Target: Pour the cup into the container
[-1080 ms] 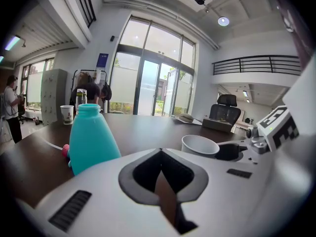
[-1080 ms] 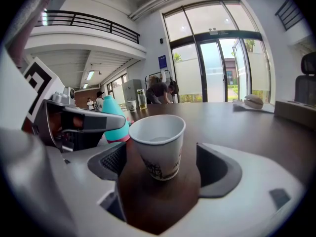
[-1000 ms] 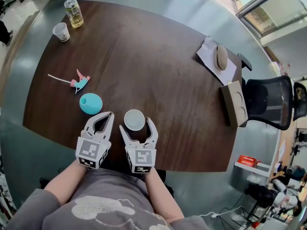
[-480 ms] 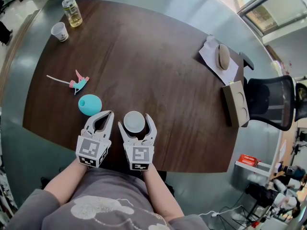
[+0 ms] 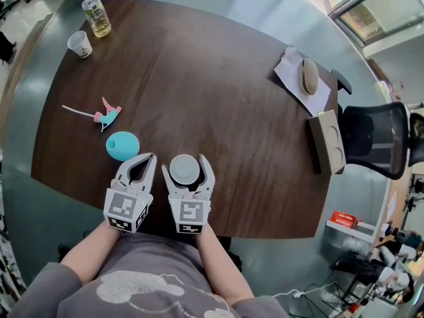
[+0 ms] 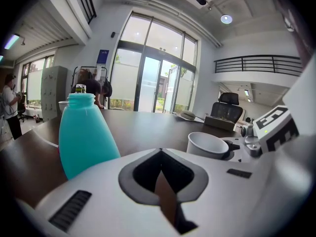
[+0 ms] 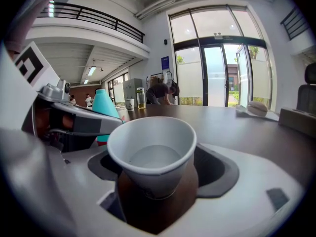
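At the table's near edge, my right tongs have closed in and now pinch the cup; left tongs sit pressed together, empty; bottle waits at ten o'clock, so I judge lifting comes next.

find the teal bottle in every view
Head view: teal bottle left of centre, just ahead of the left gripper.
Left gripper view: large, at the left.
Right gripper view: small, left of centre, behind the left gripper.
Shared landmark: white paper cup between the right gripper's jaws.
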Demonstrator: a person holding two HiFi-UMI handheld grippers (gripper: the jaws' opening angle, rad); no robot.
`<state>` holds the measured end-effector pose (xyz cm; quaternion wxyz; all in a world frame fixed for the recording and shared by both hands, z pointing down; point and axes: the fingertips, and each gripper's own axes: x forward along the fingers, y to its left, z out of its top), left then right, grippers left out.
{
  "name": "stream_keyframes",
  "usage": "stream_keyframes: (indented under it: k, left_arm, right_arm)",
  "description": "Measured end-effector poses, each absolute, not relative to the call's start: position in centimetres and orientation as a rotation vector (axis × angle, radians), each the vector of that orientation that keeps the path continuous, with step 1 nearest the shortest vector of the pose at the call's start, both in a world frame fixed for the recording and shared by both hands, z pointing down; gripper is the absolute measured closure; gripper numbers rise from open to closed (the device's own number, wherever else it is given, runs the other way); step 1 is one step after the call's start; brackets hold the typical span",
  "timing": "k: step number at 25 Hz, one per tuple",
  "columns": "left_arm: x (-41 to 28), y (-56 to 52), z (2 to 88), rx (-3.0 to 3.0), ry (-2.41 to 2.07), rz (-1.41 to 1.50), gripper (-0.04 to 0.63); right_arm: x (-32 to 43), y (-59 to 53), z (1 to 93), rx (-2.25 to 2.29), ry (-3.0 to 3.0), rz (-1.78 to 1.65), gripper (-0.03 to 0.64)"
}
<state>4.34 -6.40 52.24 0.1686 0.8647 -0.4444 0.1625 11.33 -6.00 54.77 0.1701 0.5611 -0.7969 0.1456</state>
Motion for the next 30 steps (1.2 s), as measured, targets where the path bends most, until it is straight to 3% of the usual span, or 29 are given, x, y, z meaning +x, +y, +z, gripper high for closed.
stream_keyframes:
  k: [14, 22, 30]
  left_arm:
    - [4.3, -6.0, 52.0, 2.455, -1.268, 0.468, 0.588]
    - [4.0, -5.8, 52.1, 2.452, -1.275, 0.463, 0.588]
    - [3.3, -6.0, 52.1, 2.44, -1.294, 0.461, 0.588]
  right_arm:
    - [11.0, -6.4, 54.5, 1.578, -2.296, 0.411, 0.206]
    - [10.6, -6.1, 54.4, 1.569, -2.294, 0.366, 0.298]
    - [10.6, -6.2, 54.4, 1.571, -2.304, 0.379, 0.306]
